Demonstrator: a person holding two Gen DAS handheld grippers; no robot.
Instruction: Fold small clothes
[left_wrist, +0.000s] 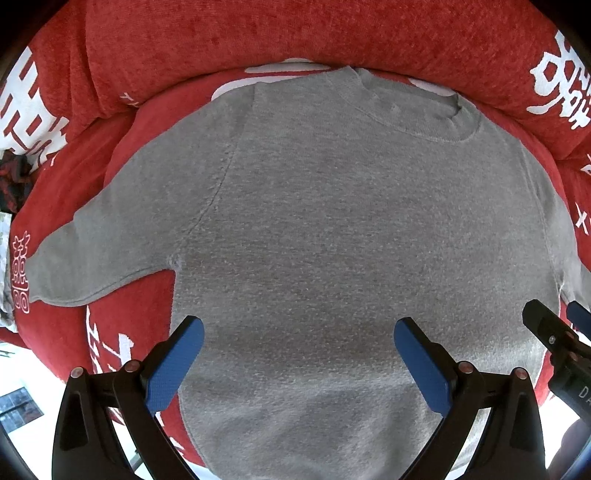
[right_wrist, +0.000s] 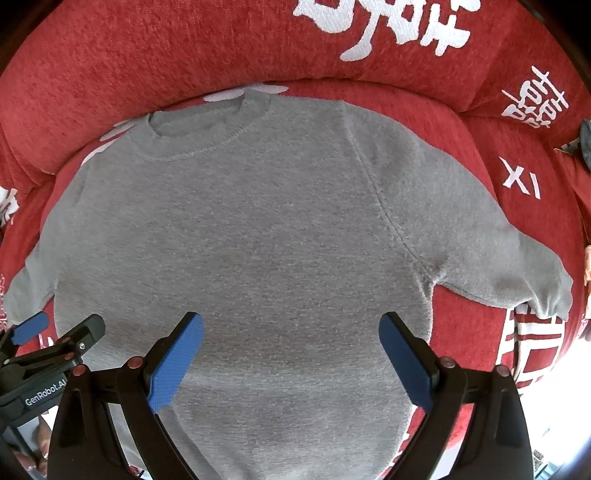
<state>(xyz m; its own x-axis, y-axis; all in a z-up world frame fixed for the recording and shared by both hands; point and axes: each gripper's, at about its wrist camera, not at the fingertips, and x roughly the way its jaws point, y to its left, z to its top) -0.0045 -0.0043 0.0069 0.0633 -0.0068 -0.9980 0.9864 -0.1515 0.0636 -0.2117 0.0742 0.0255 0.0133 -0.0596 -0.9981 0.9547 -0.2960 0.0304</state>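
Observation:
A small grey knit sweater lies flat and spread out on a red sofa seat, collar away from me, hem hanging toward me. Its left sleeve stretches out to the side; the right sleeve does the same in the right wrist view. My left gripper hovers open over the lower body of the sweater, nothing between its blue pads. My right gripper is also open above the same sweater, lower middle. Each gripper shows at the edge of the other's view: the right gripper and the left gripper.
The red sofa cover with white characters forms the seat and a raised backrest behind the collar. A dark patterned item lies at the far left. Bright floor shows below the seat's front edge.

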